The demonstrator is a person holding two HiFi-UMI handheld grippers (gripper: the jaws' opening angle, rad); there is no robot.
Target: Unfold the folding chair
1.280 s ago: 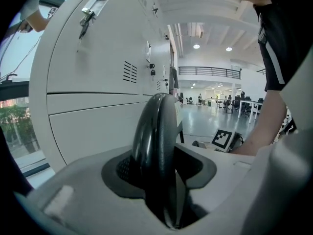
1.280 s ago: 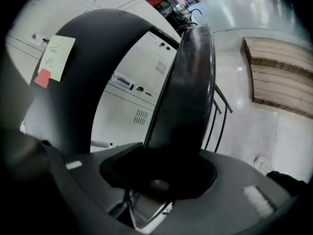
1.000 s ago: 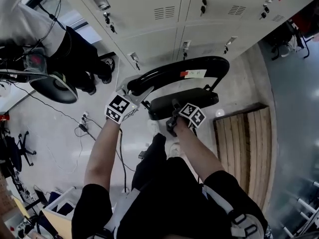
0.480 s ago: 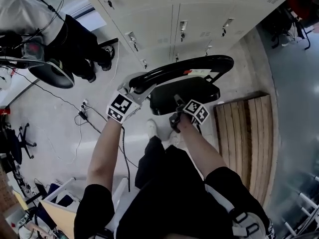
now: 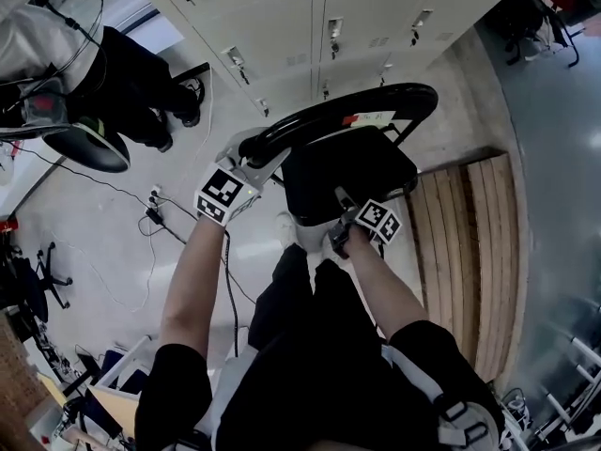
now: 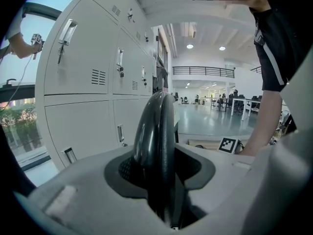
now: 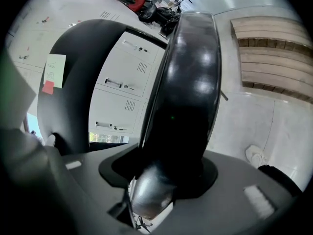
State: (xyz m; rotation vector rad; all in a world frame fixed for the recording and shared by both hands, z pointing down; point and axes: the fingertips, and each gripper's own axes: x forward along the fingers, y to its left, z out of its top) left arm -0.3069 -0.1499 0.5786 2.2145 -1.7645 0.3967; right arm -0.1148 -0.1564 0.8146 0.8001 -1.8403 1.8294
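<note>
As the left gripper's (image 5: 252, 158) jaws have just been drawing in, they now sit clamped on the left end of the folding chair's (image 5: 349, 148) curved black backrest (image 5: 347, 116); in the left gripper view that glossy bar fills the gap between them. The right gripper (image 5: 339, 198) is likewise closed on something, its jaws biting the near edge of the black seat (image 5: 352, 167), which rises thick and rounded between them in the right gripper view. The person's arms reach forward from the body, one to each part.

The chair stands on the pale floor (image 5: 113, 252) right in front of the person's legs, the backrest arching over the far side of the seat. A pale sticker with a red patch (image 5: 369, 117) is stuck to the backrest. Behind the chair runs a bank of grey lockers (image 5: 282, 26). To the right lies a slatted wooden platform (image 5: 470, 252). Off to the left, a second person (image 5: 122, 64) in dark trousers stands near a loose cable (image 5: 122, 200) on the floor.
</note>
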